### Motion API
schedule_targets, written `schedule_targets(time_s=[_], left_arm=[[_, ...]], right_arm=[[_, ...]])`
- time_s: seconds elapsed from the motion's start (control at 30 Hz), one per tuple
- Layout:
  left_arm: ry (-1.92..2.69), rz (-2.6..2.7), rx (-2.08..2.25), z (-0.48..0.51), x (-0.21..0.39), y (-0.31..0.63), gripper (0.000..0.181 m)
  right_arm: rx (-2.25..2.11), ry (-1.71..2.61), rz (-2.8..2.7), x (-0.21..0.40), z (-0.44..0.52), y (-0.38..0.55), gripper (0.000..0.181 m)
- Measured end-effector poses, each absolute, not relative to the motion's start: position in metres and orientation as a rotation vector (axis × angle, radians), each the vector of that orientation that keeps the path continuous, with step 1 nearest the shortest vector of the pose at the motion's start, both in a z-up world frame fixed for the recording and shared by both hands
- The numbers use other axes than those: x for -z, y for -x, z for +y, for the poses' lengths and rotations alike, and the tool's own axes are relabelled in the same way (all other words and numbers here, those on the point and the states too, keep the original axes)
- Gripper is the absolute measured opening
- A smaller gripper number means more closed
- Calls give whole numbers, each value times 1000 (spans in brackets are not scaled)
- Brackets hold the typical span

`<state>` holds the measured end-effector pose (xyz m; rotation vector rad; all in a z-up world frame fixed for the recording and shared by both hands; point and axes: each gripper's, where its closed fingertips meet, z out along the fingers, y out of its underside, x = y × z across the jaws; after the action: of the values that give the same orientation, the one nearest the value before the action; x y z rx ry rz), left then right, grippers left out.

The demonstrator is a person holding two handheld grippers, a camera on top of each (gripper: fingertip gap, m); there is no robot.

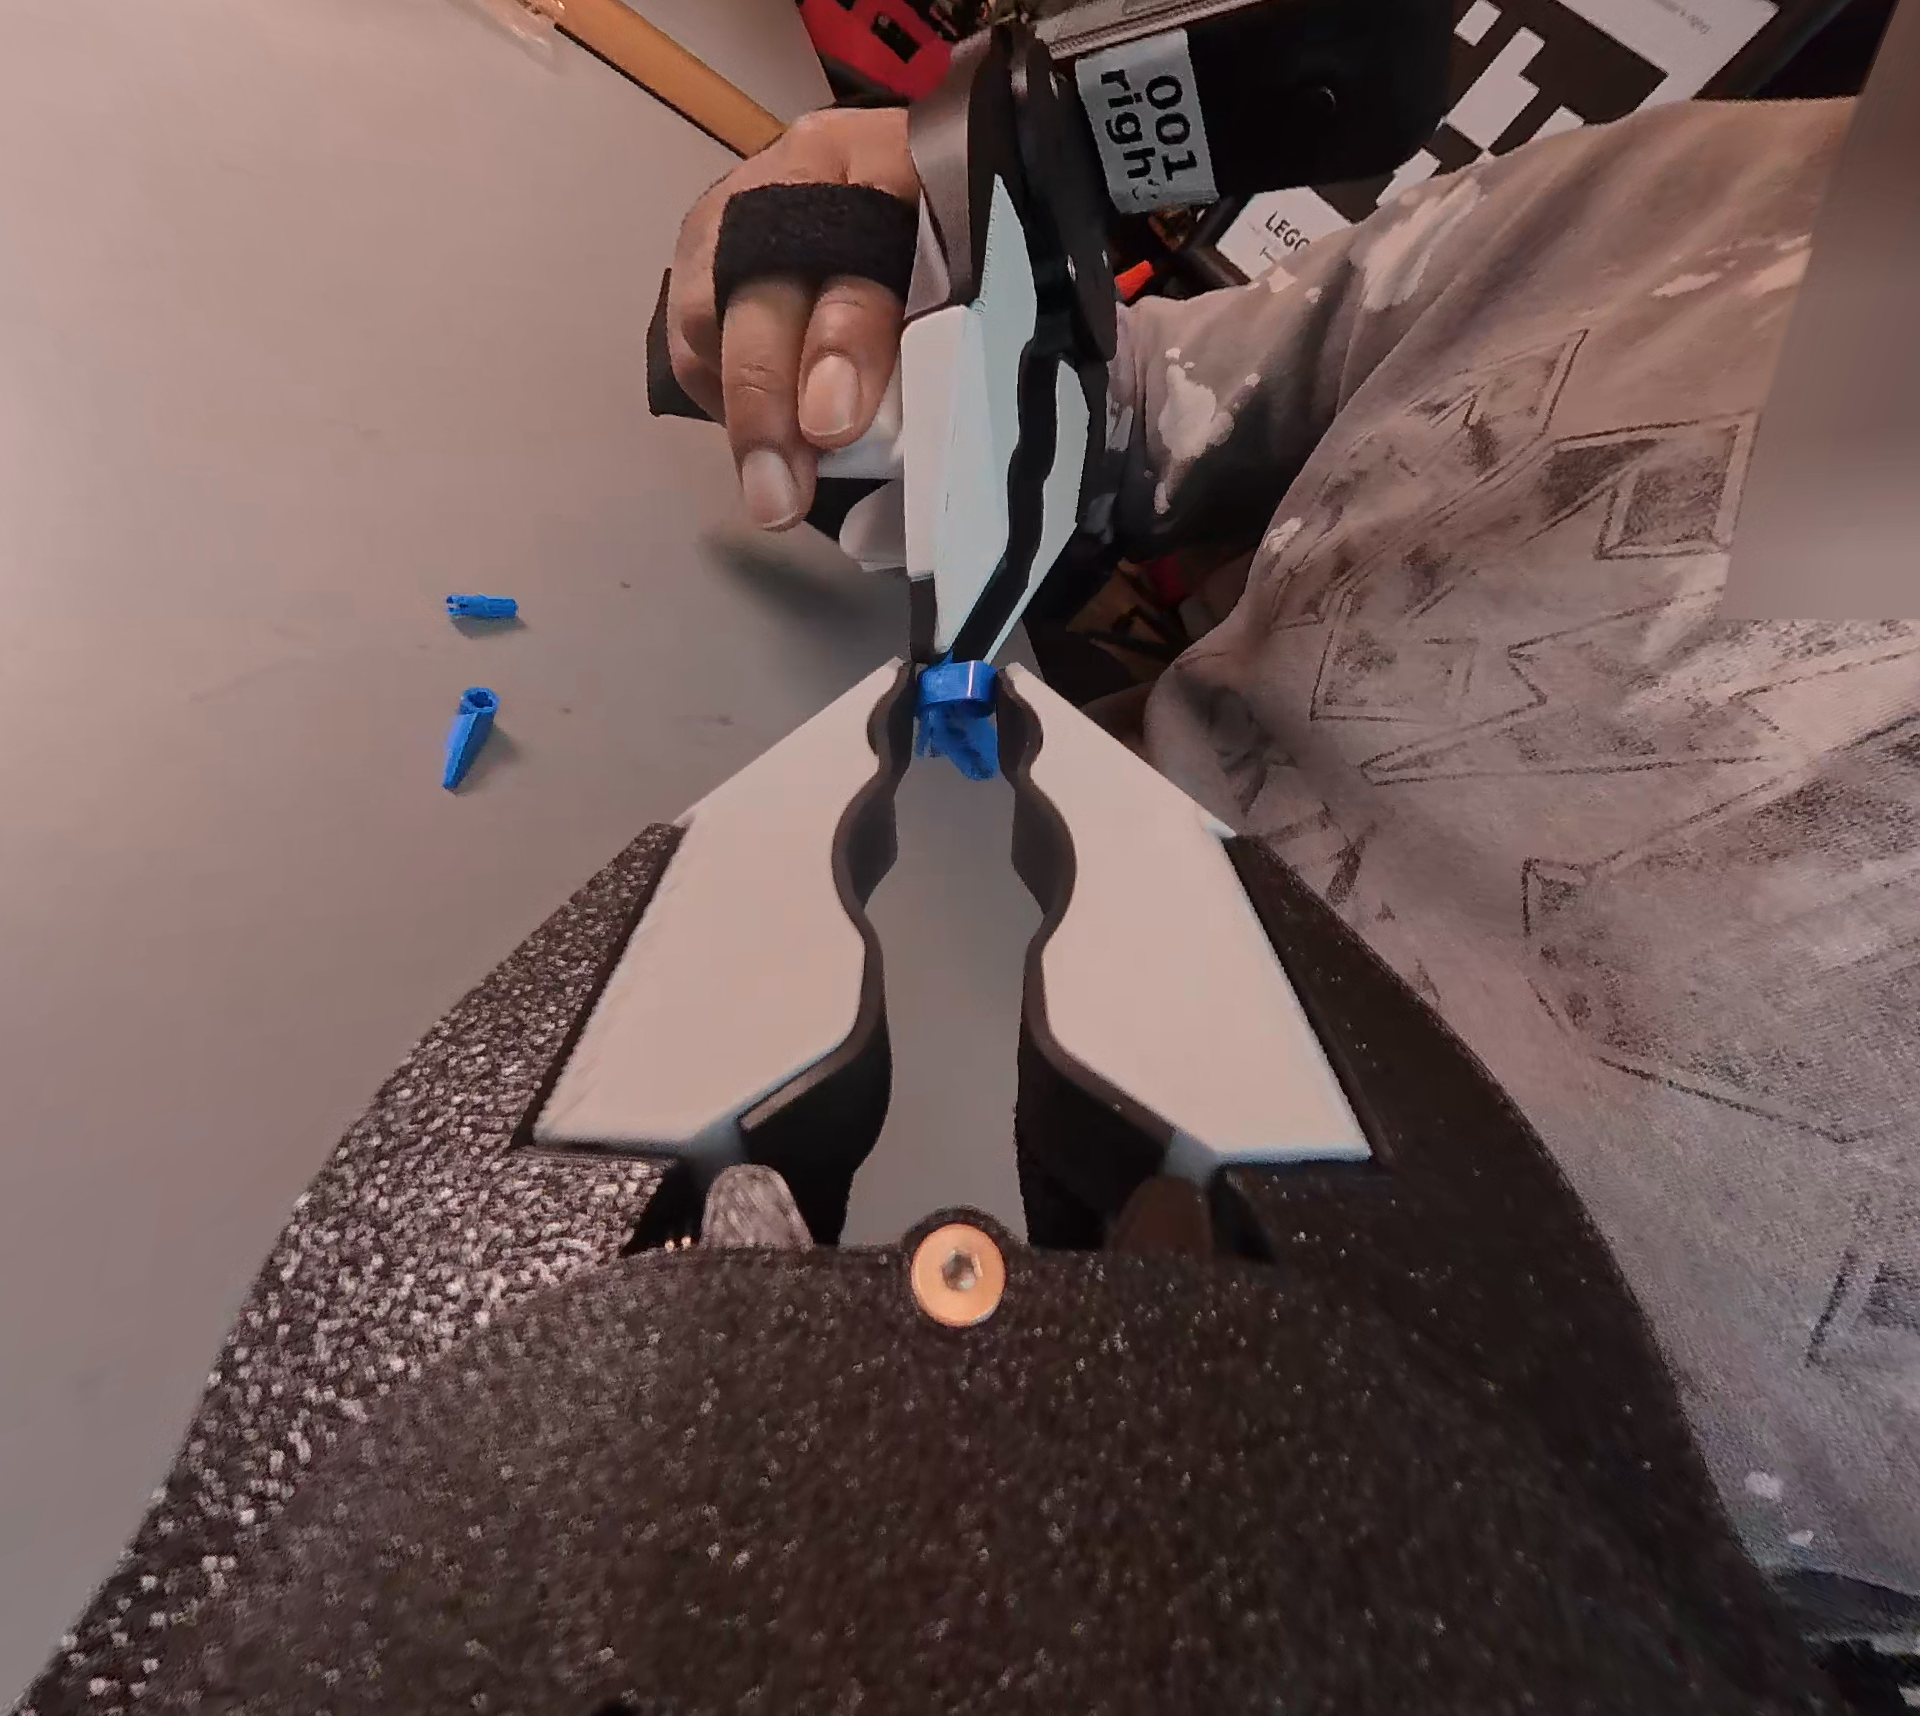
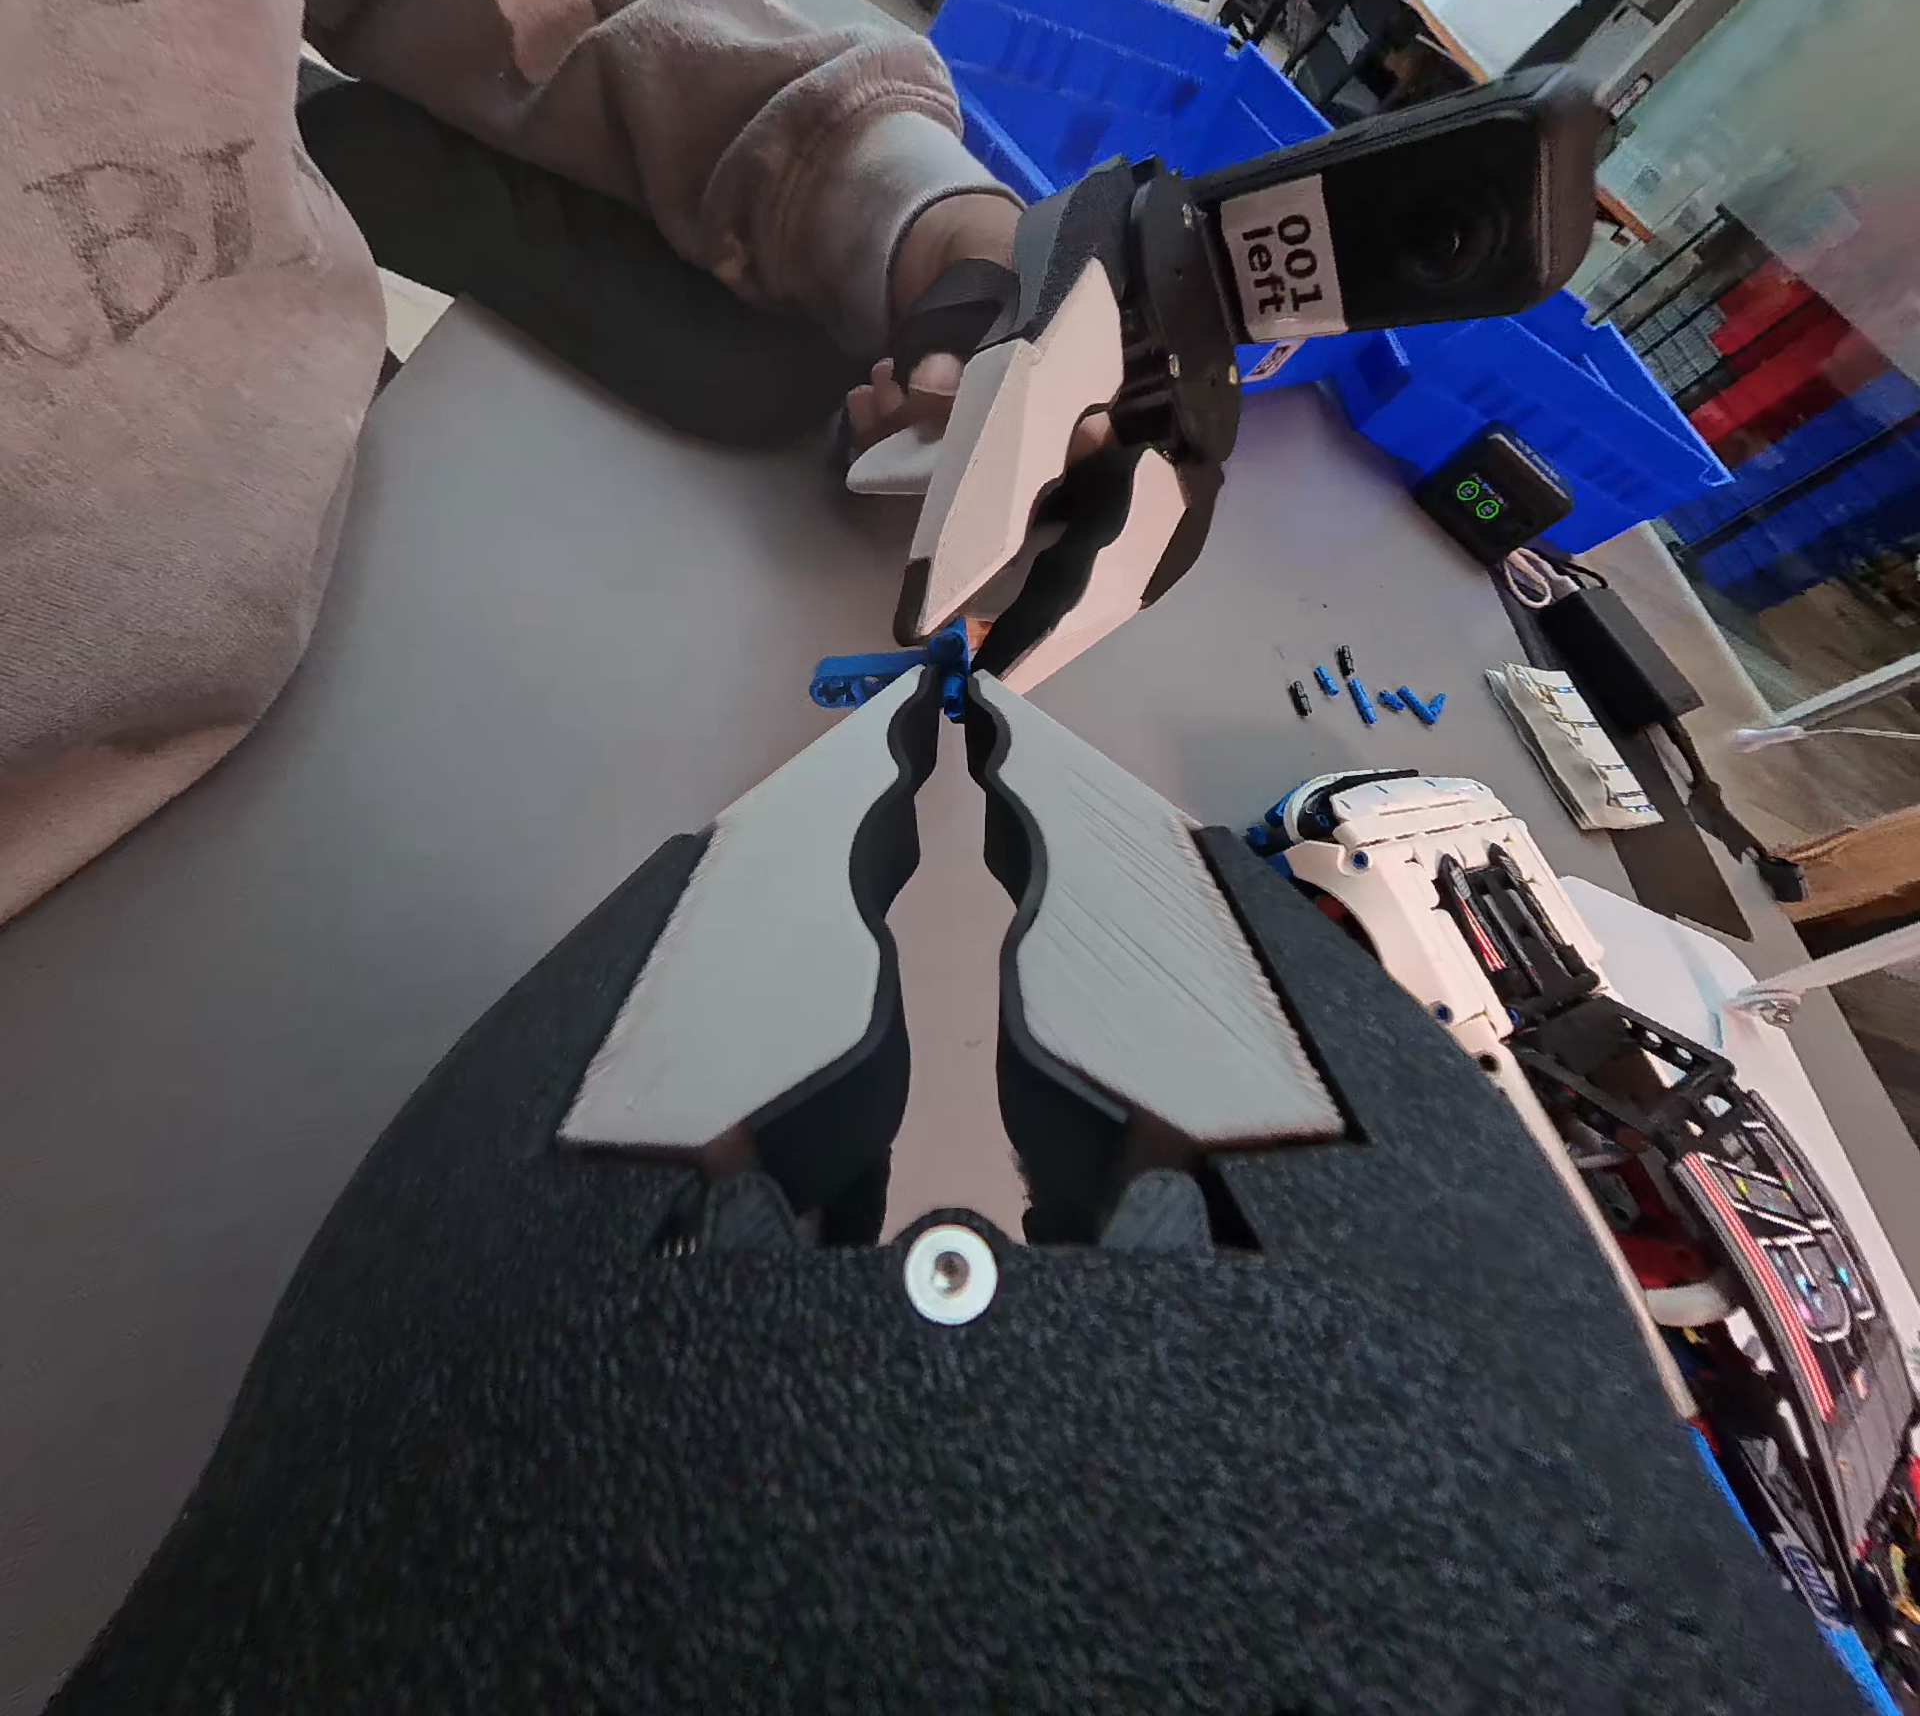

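At the centre of both views, the left tongs [image 1: 954, 710] and the right tongs [image 2: 948, 687] meet tip to tip, each nearly closed and pinching the same small blue plastic building-toy piece [image 1: 956, 721] above the grey bench [image 1: 312, 316]. It looks light, rigid and smooth, so likely to slip or twist; a grip across its flat sides seems safest. Two loose blue pins [image 1: 473, 736] lie at centre left of the left wrist view.
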<state>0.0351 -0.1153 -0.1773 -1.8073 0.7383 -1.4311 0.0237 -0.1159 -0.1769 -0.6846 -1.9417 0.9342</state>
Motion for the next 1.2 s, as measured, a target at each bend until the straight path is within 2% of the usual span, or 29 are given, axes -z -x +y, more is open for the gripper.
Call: schedule_targets(time_s=[0.17,0.23,0.47,0.9,0.93,1.1,1.2], left_arm=[[1788,652,1497,-111,172,-32,19],[1762,625,1537,-111,166,-33,14],[1753,547,1518,-102,162,-27,13],[1699,588,1368,-95,147,-28,12],[1686,581,1363,-94,144,-27,6],[1603,450,1220,-83,123,21,4],[1615,442,1243,-80,128,15,5]], right_arm=[[-923,693,-1876,166,-109,-21,3],[-903,683,-1863,164,-108,-20,3],[-889,717,-1798,158,-100,-15,3],[-1004,783,-1761,143,-95,-19,3],[-1033,792,-1756,140,-94,-20,2],[-1101,875,-1643,120,-60,-40,0],[-1103,911,-1617,123,-52,-36,0]])
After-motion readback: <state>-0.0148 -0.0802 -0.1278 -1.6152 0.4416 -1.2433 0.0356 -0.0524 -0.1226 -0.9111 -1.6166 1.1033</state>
